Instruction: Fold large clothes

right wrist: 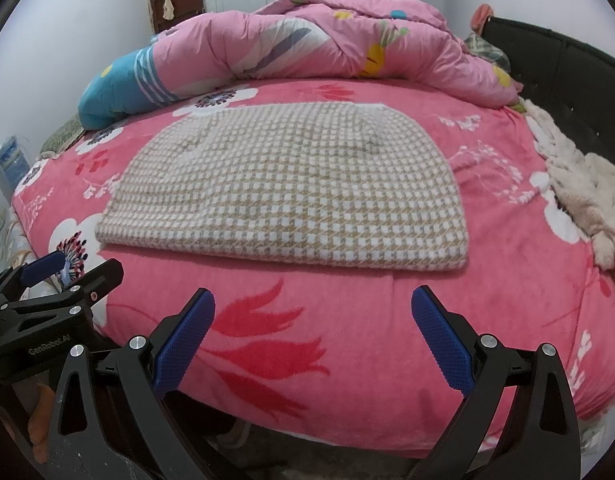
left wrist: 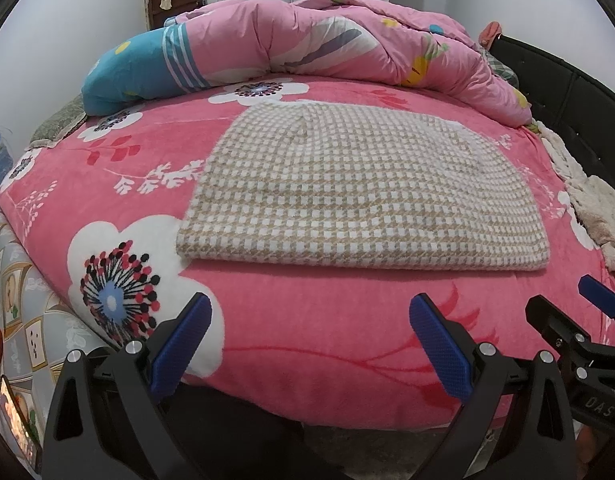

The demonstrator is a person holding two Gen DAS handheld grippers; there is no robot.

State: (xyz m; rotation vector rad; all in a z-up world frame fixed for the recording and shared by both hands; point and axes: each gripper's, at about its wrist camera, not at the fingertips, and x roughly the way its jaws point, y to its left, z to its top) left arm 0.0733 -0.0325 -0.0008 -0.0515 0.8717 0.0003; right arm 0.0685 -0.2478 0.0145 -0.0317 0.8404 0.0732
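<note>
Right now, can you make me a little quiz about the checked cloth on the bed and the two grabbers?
1. True or false: the checked garment lies folded flat on the pink flowered bedspread.
2. What does the left gripper hold between its jaws? A) the garment B) nothing C) the pink quilt
3. Fill in: the bunched pink quilt lies ______ the garment, toward the far wall.

Key
1. True; its near edge shows a thick fold.
2. B; the jaws stand apart over the bedspread, short of the garment. The right gripper is the same.
3. Behind.
</note>
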